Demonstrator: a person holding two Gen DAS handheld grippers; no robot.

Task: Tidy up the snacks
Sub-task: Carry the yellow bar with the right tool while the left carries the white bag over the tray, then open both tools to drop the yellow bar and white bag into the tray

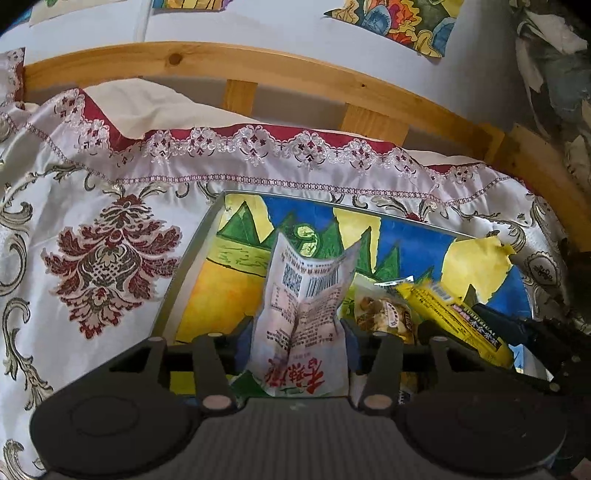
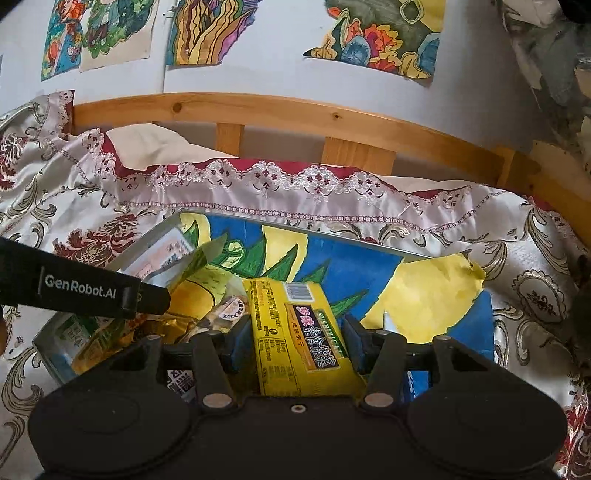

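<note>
My left gripper (image 1: 297, 341) is shut on a white snack packet (image 1: 306, 295) with a barcode and red letters, held upright over a metal tray (image 1: 184, 273) lined with a painted sheet. My right gripper (image 2: 295, 343) is shut on a yellow snack packet (image 2: 291, 332) over the same tray (image 2: 369, 242). That yellow packet also shows in the left wrist view (image 1: 454, 317), with the right gripper's dark body beside it. A brown nut snack packet (image 1: 384, 314) lies in the tray between them. The left gripper's black arm (image 2: 74, 288) crosses the right wrist view at left, with the white packet (image 2: 166, 254) above it.
The tray rests on a bed covered with a silky white and red patterned cloth (image 1: 103, 258). A wooden bed rail (image 1: 258, 70) and a wall with coloured drawings (image 2: 207, 29) stand behind. More snack packets (image 2: 99, 339) lie in the tray's near left corner.
</note>
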